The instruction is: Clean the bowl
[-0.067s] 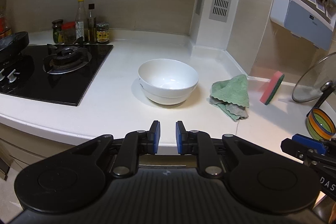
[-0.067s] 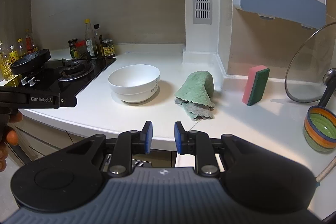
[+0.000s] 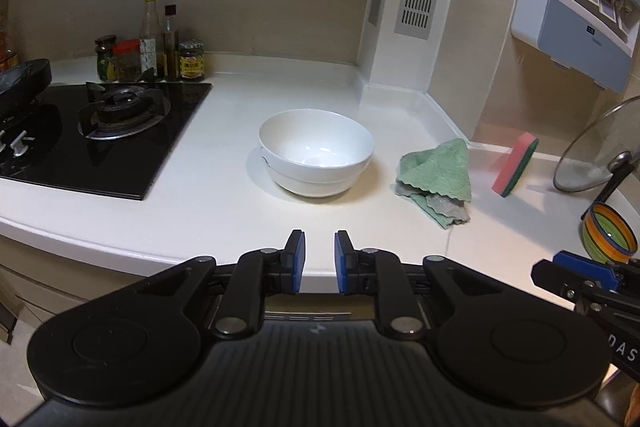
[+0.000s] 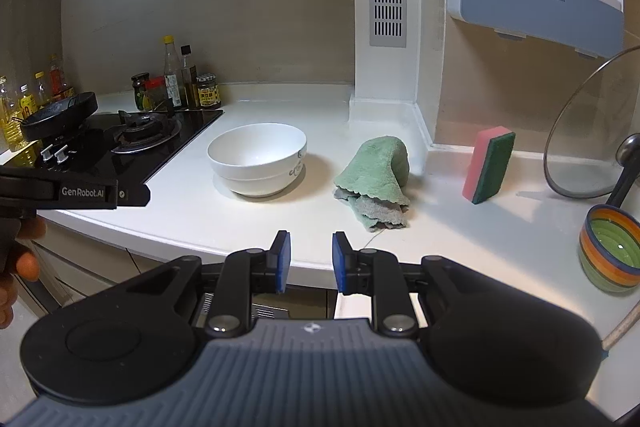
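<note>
Left wrist view: left gripper (image 3: 319, 261) at the near edge of the white counter (image 3: 224, 203), jaws parted with a gap between the blue pads (image 3: 298, 261), holding nothing. White bowl (image 3: 316, 151) upright on the counter beyond the gripper, well apart from it, interior bare. Green cloth (image 3: 438, 175) crumpled just right of the bowl, not touching it. Pink-and-green sponge (image 3: 515, 163) standing on edge farther right, near the wall. Black gas hob (image 3: 100, 135) left of the bowl; jars and bottles (image 3: 152, 51) grouped behind it. Glass lid (image 3: 596, 151) and striped cup (image 3: 609, 239) at far right.

Right wrist view: right gripper (image 4: 306, 261) likewise at the counter edge, jaws parted, empty. Bowl (image 4: 258, 158) ahead and slightly left; cloth (image 4: 376, 179) ahead and slightly right; sponge (image 4: 489, 165) beyond it; striped cup (image 4: 612, 247) at right.
</note>
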A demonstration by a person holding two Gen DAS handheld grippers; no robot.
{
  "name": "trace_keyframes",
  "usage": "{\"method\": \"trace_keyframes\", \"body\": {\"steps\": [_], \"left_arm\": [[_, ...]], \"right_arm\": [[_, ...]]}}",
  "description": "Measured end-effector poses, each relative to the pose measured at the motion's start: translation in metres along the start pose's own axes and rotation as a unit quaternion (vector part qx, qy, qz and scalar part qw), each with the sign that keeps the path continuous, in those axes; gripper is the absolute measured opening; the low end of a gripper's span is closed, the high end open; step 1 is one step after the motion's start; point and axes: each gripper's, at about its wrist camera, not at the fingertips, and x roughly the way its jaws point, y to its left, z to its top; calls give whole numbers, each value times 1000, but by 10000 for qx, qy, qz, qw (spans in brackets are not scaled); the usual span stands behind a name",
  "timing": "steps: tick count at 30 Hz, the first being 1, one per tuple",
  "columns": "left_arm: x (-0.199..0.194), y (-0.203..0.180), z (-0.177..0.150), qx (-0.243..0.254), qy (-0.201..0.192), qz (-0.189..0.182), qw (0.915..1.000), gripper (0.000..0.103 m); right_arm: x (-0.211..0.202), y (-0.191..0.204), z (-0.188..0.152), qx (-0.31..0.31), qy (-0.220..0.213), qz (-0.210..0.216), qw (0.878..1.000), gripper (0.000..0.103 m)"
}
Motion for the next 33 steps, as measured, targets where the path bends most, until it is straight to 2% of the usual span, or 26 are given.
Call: {"method": "trace_keyframes", "body": {"steps": [15, 33], "left_arm": [[8, 4, -9, -18, 208, -23, 9998, 20], [17, 2, -8, -31, 195, -39, 9998, 20]], "right_arm": [[7, 3, 0, -74, 46, 152, 9998, 19], [11, 3, -1, 10, 153, 82, 9998, 19]]}}
